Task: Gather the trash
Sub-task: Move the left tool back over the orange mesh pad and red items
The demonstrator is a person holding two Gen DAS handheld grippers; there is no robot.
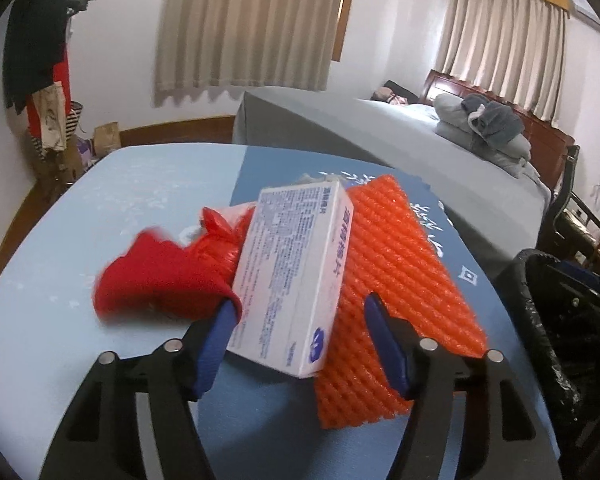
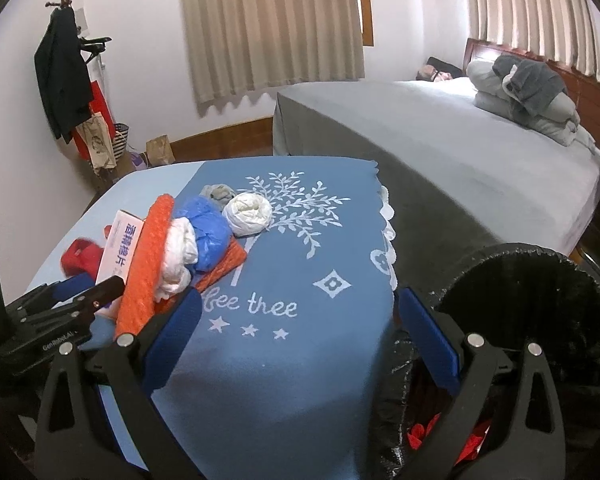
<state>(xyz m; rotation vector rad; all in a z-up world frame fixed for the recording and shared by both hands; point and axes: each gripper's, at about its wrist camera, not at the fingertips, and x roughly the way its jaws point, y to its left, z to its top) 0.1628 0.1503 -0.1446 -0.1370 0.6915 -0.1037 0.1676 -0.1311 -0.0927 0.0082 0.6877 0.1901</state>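
A white printed box [image 1: 292, 272] lies tilted on an orange foam net [image 1: 400, 280], between the blue pads of my left gripper [image 1: 302, 302]. The left pad is against the box; the right pad stands apart from it, so the gripper is open. Left of the box lie a blurred red crumpled piece [image 1: 160, 276] and a red plastic bag [image 1: 220, 236]. The right wrist view shows the same box [image 2: 118, 248], the net [image 2: 148, 256], a blue bag [image 2: 208, 228], a white wad [image 2: 248, 210] and a grey wad [image 2: 218, 192]. My right gripper [image 2: 300, 298] is open over the table's near edge, with nothing between its fingers.
A bin with a black liner [image 2: 540, 292] stands right of the table, red scraps [image 2: 440, 436] inside it. The table wears a blue printed cloth [image 2: 300, 360]. A grey bed [image 2: 460, 148] lies behind, a coat stand [image 2: 66, 80] at the left wall.
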